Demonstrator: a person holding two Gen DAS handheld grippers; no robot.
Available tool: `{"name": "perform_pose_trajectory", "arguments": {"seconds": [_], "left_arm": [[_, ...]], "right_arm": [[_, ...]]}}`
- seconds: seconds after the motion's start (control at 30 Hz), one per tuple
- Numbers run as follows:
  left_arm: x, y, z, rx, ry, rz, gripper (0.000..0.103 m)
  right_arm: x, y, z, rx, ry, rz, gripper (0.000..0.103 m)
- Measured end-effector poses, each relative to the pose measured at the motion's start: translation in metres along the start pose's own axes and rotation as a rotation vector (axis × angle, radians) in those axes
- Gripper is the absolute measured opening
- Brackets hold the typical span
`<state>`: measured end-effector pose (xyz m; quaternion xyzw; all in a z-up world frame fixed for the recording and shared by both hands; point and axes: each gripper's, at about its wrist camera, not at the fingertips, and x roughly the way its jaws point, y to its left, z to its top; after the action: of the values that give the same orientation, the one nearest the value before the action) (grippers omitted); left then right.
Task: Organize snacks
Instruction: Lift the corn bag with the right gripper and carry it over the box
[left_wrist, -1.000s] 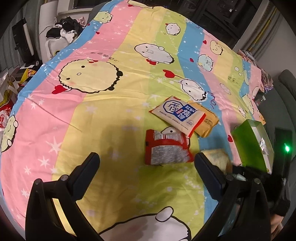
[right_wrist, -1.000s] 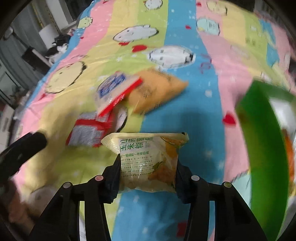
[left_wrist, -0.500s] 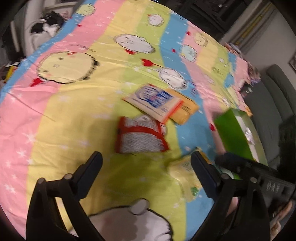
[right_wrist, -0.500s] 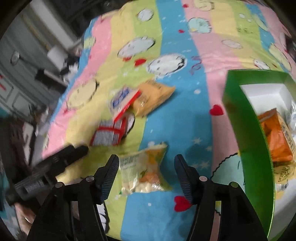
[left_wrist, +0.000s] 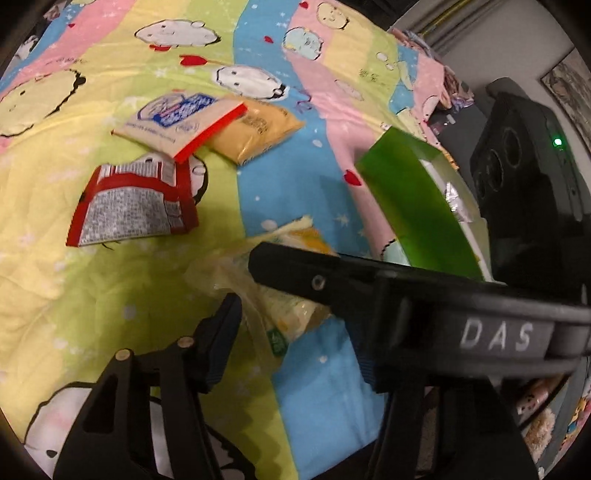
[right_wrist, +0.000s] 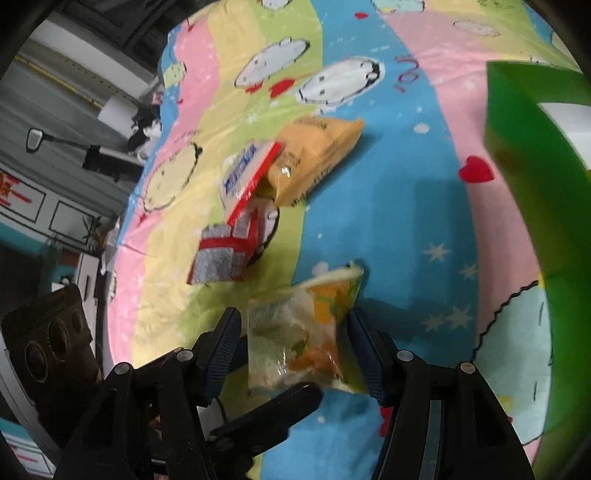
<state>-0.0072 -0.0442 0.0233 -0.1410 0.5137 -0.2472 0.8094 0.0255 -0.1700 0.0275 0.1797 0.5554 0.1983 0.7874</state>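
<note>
Snack packet (right_wrist: 295, 332) between both grippers

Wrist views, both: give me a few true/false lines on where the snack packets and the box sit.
1. The red packet lies inside the green box. False: it lies on the bedspread, outside the box.
2. The blue-and-white packet overlaps the orange packet. True.
3. The corn-snack packet sits between the fingers of the right gripper. True.
4. The green box has a lid on. False: its top is open and the white inside shows.
</note>
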Motion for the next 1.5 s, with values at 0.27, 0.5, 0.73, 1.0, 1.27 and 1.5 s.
{"name": "perform_pose_trajectory", "arguments": {"seconds": [0.27, 0.5, 0.73, 1.0, 1.27, 1.5], "left_arm": [[-0.007, 0.000, 0.003, 0.009, -0.040, 0.015, 0.049], [-0.041, -0.024, 0.008, 0.083, -0.146, 0.037, 0.049], [-0.071, -0.074, 0.009, 0.201, -0.272, 0.066, 0.049], [-0.084, -0.121, 0.008, 0.325, -0.351, 0.072, 0.049], [-0.075, -0.156, 0.009, 0.398, -0.364, 0.052, 0.049], [-0.062, -0.187, 0.011, 0.459, -0.364, 0.025, 0.049]], "right_arm": [[-0.002, 0.007, -0.004, -0.028, -0.011, 0.014, 0.054], [-0.038, 0.029, -0.007, -0.091, -0.116, 0.030, 0.054], [-0.093, 0.038, -0.017, -0.130, -0.267, 0.035, 0.054], [-0.145, 0.025, -0.026, -0.130, -0.404, 0.048, 0.054], [-0.176, -0.002, -0.031, -0.092, -0.478, 0.035, 0.054], [-0.199, -0.031, -0.034, -0.031, -0.538, 0.035, 0.054]]}}
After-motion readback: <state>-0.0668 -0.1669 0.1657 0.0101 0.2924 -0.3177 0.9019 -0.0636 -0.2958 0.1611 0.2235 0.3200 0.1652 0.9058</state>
